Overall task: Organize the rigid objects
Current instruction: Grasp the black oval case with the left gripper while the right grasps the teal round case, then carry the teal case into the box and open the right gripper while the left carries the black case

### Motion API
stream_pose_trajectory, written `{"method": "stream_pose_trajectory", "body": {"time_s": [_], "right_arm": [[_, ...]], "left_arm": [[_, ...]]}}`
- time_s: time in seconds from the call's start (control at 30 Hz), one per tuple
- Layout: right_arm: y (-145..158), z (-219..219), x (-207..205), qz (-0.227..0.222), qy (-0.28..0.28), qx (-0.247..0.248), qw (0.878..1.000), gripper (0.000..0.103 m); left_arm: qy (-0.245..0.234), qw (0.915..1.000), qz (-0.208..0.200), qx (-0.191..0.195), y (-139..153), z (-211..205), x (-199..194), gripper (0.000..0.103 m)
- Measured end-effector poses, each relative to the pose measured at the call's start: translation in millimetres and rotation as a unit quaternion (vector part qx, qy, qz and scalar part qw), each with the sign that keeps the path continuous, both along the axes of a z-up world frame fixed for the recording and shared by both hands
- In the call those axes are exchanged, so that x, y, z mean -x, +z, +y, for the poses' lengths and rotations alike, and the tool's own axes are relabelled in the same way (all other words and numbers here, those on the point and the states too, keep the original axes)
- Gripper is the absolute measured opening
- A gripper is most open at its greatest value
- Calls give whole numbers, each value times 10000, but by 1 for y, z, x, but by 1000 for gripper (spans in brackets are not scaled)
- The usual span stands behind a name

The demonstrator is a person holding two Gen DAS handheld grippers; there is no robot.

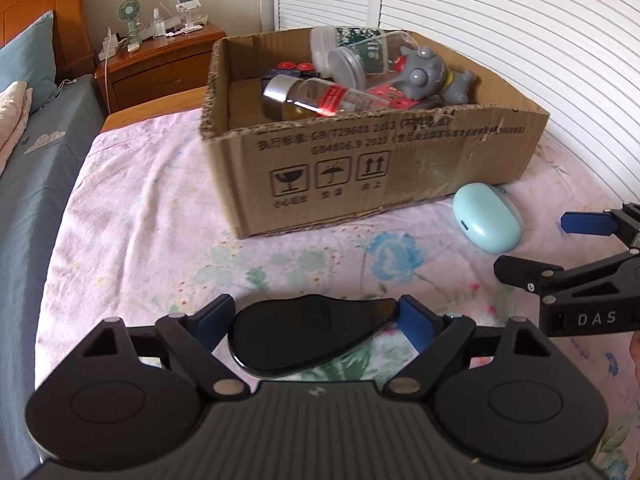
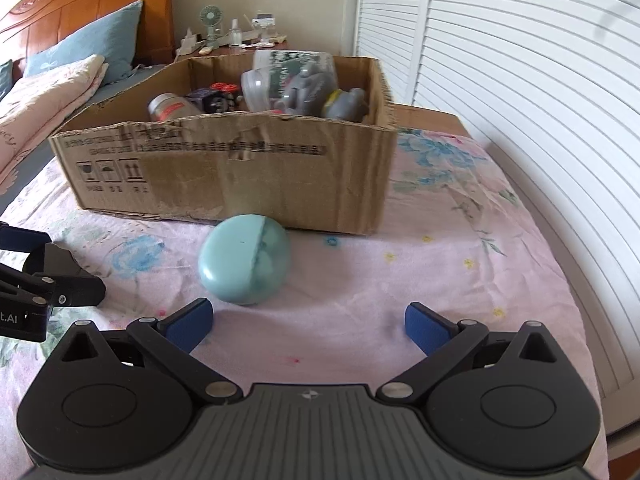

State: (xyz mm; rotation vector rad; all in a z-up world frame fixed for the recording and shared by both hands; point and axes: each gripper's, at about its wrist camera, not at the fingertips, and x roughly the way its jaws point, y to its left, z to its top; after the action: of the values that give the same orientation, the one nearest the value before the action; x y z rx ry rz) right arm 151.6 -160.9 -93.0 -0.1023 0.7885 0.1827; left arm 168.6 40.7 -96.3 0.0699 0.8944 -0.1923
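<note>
Your left gripper [image 1: 316, 314] is matte black plastic w/ two round side housings, a ribbed grey centre plate carrying a small emblem, silver pivot pins on the linkage arms, and blue pads [image 1: 416, 320] on the fingertips. Your right gripper [image 2: 309, 320] is built the same: black body, triangular cut-outs near the outer pivots, blue pads [image 2: 426, 326]. Seen side-on, its arm has white lettering "DAS", prob. part of a longer word, plus small screws.
</note>
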Motion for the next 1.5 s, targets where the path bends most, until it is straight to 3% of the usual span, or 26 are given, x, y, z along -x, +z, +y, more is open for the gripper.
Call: {"method": "stream_pose_trajectory", "body": {"time_s": [0.37, 0.73, 0.97, 1.07, 1.5], "right_arm": [[0, 29, -21, -18, 292, 3, 9996, 102], [7, 37, -23, -126, 402, 53, 9991, 65], [8, 39, -23, -148, 392, 129, 9990, 65], [8, 40, -21, -191, 433, 207, 9987, 58], [20, 31, -15, 2, 943, 392, 9948, 58]], "left_arm": [[69, 10000, -21, 1, -1, 7, 1, 87], [139, 9999, -25, -10, 0, 6, 2, 87], [307, 9995, -38, -20, -1, 4, 4, 88], [281, 9996, -29, 6, 0, 5, 4, 87], [-415, 9990, 55, -151, 16, 8, 5, 87]]}}
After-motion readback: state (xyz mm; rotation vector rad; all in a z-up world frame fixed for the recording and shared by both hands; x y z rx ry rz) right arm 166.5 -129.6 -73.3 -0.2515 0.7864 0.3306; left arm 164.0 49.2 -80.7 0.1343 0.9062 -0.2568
